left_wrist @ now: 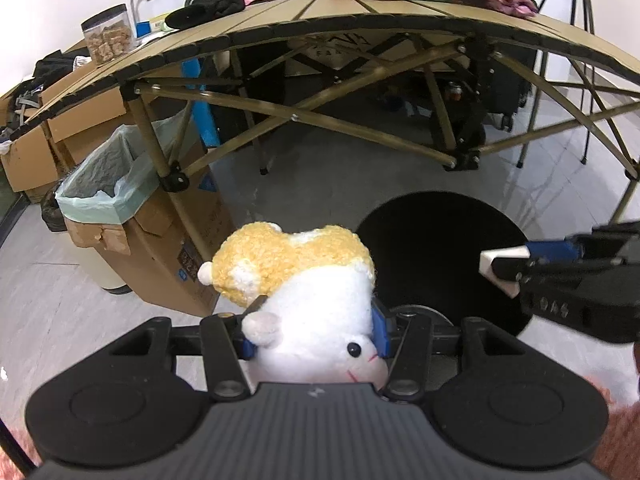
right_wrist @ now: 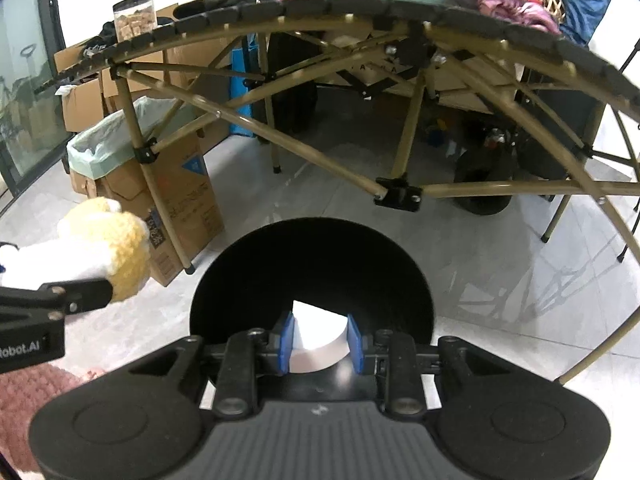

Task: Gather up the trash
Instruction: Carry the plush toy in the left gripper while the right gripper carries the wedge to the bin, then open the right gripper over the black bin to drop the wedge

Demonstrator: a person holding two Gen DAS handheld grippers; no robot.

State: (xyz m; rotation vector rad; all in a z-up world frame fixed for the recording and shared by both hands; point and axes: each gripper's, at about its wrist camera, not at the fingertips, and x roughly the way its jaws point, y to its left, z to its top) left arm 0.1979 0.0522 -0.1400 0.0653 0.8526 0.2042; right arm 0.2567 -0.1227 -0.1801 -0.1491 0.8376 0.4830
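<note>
My left gripper is shut on a white and yellow plush toy, held above the floor; the toy also shows at the left of the right wrist view. My right gripper is shut on a white piece of trash, a folded card or foam wedge, held over a round black bin. In the left wrist view the right gripper with the white piece hangs over the same black bin.
A cardboard box lined with a pale green bag stands at the left beside the folding table's leg. The folding table carries clutter. More cardboard boxes stand far left. The floor is grey tile.
</note>
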